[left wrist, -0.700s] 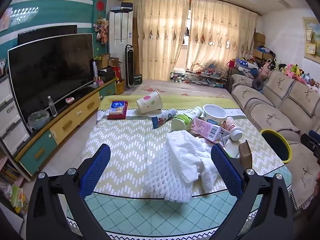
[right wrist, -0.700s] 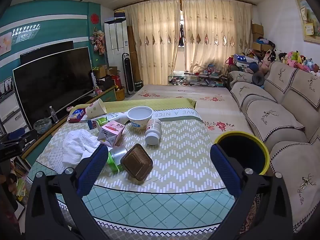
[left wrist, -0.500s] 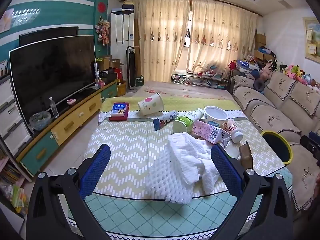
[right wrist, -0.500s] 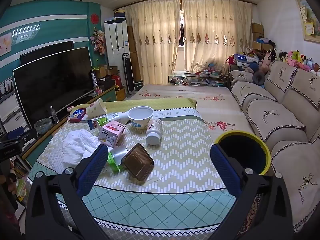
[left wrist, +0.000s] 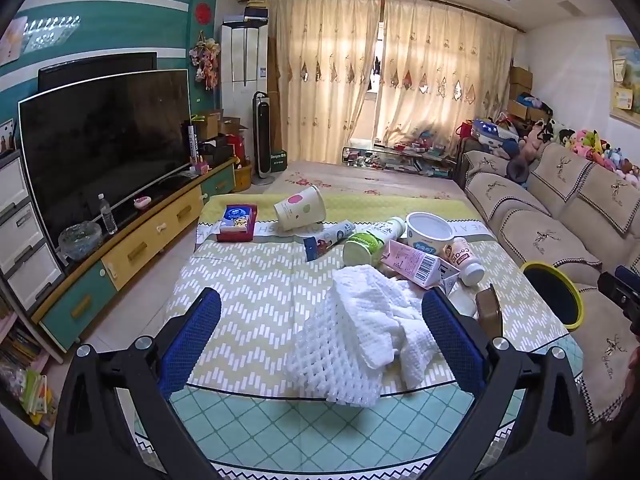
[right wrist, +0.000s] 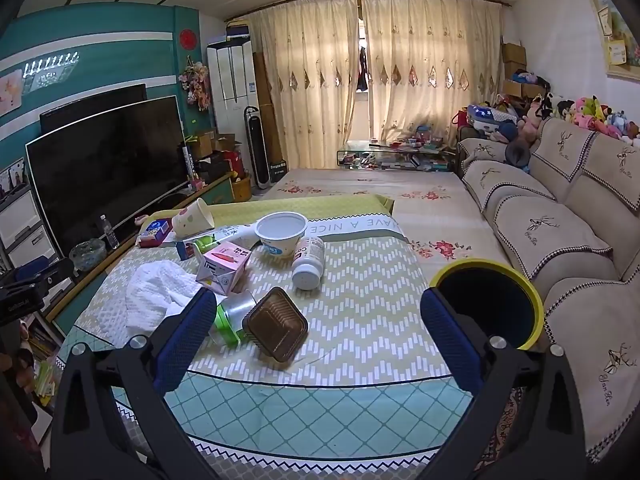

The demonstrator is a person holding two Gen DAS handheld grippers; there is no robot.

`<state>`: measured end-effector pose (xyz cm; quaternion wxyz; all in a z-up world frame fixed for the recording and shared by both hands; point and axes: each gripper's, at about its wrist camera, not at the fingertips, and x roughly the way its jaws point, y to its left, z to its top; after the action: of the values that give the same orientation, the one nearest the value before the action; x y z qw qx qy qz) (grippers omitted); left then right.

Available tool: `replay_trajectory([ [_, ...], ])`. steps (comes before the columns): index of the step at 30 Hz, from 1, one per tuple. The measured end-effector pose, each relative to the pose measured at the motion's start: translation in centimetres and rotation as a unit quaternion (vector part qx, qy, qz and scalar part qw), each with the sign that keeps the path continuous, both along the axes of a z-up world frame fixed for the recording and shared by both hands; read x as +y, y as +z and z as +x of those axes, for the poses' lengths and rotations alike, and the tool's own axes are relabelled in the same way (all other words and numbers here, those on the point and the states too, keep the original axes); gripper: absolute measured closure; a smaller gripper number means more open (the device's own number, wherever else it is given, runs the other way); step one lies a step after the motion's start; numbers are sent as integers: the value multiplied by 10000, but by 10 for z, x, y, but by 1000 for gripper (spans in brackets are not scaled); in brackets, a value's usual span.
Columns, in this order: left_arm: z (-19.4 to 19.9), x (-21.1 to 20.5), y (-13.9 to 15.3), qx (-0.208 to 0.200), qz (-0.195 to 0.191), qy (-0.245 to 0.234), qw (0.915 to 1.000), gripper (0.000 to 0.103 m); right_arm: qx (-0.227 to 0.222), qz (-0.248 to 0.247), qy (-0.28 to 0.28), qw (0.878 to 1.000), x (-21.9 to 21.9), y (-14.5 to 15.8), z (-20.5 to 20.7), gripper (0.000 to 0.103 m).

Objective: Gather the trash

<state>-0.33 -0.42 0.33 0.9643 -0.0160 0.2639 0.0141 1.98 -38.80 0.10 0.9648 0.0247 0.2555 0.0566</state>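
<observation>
On the surface (right wrist: 360, 280): one net (left wrist: 352, 344), one pink carton (right wrist: 224, 266), two cups (left wrist: 300, 208), one "Co-Q10" bottle (left wrist: 464, 260). One bin (right wrist: 492, 304) beside it. Both grippers' (left wrist: 320, 320) (right wrist: 316, 320) jaws wide open, holding nothing.

The left claw (left wrist: 320, 336) stands wide open and empty over the zigzag-patterned table (left wrist: 248, 300); a white waffle-weave cloth (left wrist: 360, 336) lies between its blue fingers (left wrist: 192, 340).
</observation>
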Motion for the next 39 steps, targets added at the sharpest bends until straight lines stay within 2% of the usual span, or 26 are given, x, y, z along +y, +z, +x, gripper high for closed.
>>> replay_trajectory([
  [39,4,2,0,79,-8,-40,10000,4,59,40,10,10000,1,-9,3,6],
])
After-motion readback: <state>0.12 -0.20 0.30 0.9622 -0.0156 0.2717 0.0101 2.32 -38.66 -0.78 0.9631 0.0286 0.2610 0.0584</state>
